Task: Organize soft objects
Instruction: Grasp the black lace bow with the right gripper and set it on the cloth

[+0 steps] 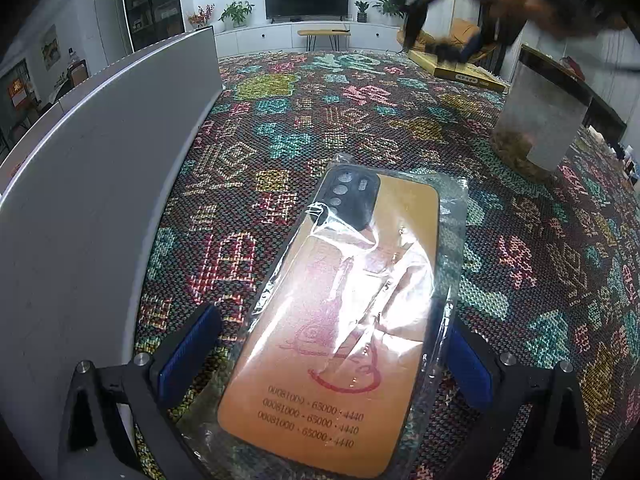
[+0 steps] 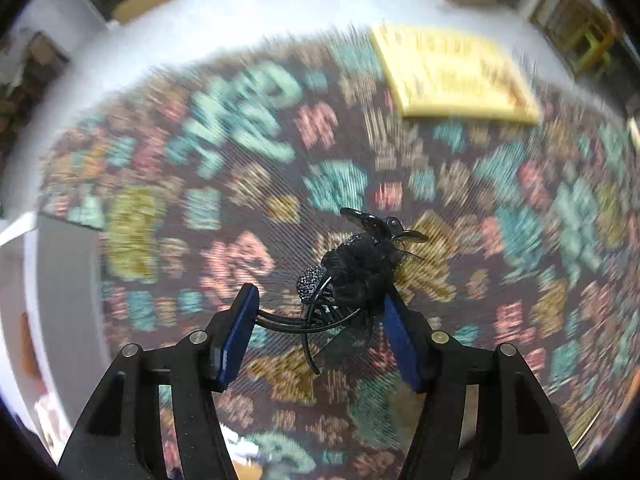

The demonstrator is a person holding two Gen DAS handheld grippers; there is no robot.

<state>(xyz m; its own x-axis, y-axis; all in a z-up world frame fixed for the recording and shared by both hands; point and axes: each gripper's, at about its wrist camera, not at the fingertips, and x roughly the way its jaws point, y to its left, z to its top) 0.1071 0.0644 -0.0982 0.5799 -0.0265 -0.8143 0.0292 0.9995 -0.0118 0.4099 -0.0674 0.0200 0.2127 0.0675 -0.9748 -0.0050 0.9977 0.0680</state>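
Left wrist view: left gripper (image 1: 324, 356) jaws gape wide astride the bagged phone case (image 1: 340, 312), which lies on the patterned bench (image 1: 520, 280); close squarely. Right wrist view: right gripper (image 2: 320, 316) jaws pinch a black hair clip (image 2: 356, 272), twelve o'clock; hold gently.

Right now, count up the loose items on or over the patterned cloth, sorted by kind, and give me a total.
Bagged phone case: 1
Black hair clip, held up by the right gripper: 1
Yellow flat box: 1
Clear container: 1
Total: 4
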